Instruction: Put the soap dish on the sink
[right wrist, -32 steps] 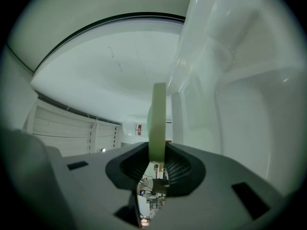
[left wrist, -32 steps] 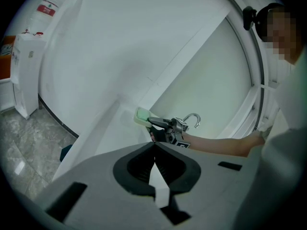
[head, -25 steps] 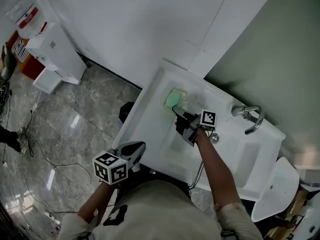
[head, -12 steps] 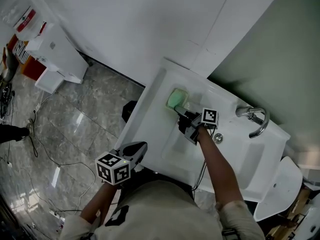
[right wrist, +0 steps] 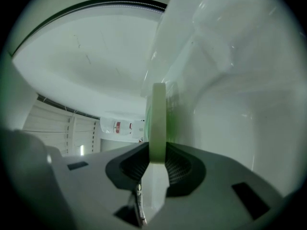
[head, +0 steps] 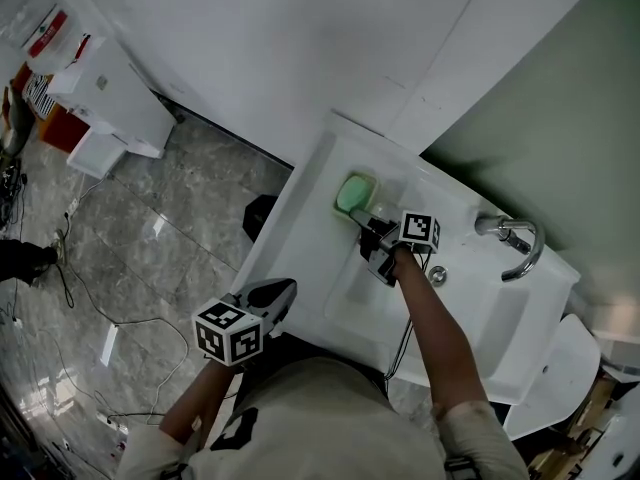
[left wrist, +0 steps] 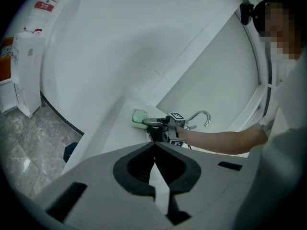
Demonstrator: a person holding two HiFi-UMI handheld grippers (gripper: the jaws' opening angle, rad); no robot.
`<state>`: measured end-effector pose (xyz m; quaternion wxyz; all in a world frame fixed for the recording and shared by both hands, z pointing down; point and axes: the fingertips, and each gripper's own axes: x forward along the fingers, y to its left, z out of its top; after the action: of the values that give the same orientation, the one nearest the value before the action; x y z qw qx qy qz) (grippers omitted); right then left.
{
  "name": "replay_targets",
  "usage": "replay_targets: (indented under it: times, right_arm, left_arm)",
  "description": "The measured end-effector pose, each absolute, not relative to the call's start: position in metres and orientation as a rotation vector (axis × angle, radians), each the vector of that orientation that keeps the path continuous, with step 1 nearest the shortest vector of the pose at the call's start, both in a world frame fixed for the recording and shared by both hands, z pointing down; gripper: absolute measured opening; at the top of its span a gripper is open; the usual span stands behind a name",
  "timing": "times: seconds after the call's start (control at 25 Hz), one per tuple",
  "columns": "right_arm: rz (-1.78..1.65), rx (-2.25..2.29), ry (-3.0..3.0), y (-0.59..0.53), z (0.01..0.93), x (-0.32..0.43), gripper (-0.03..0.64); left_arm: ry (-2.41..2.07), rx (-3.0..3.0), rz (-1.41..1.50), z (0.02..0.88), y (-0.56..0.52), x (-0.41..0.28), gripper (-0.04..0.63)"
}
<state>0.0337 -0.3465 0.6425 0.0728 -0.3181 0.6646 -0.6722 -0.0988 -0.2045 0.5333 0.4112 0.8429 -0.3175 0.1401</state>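
While the right gripper (head: 362, 218) clamps the green soap dish (head: 352, 193), dish at the far left corner of the sink (head: 292, 236), seemingly touching its ledge, left gripper (head: 283, 291) clenched empty, near the front rim.

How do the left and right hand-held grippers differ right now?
The right hand-held gripper is clamped on the green soap dish; the left hand-held gripper is shut on nothing. The right reaches over the sink; the left hangs off its front edge. Both have their jaws closed.
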Motion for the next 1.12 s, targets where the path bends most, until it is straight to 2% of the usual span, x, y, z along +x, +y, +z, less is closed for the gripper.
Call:
replay_targets:
  times: [0.36, 0.72, 1.12]
  right_arm:
    - [-1.957, -1.177, 2.119, -0.356, 0.646, 0.038, 0.104]
    - [-1.808, -1.540, 2.362, -0.357, 0.649, 0.050, 0.189]
    - [-1.664, -1.680, 2.647, -0.348, 0.649, 0.047, 0.258]
  left_arm:
    - [-0.797, 2.111, 0.342, 0.538, -0.208, -0.106, 0.017]
    - [-0.792, 2.123, 0.344, 0.540, -0.207, -0.105, 0.017]
    - [-0.809, 2.139, 0.362, 0.541, -0.206, -0.111, 0.018]
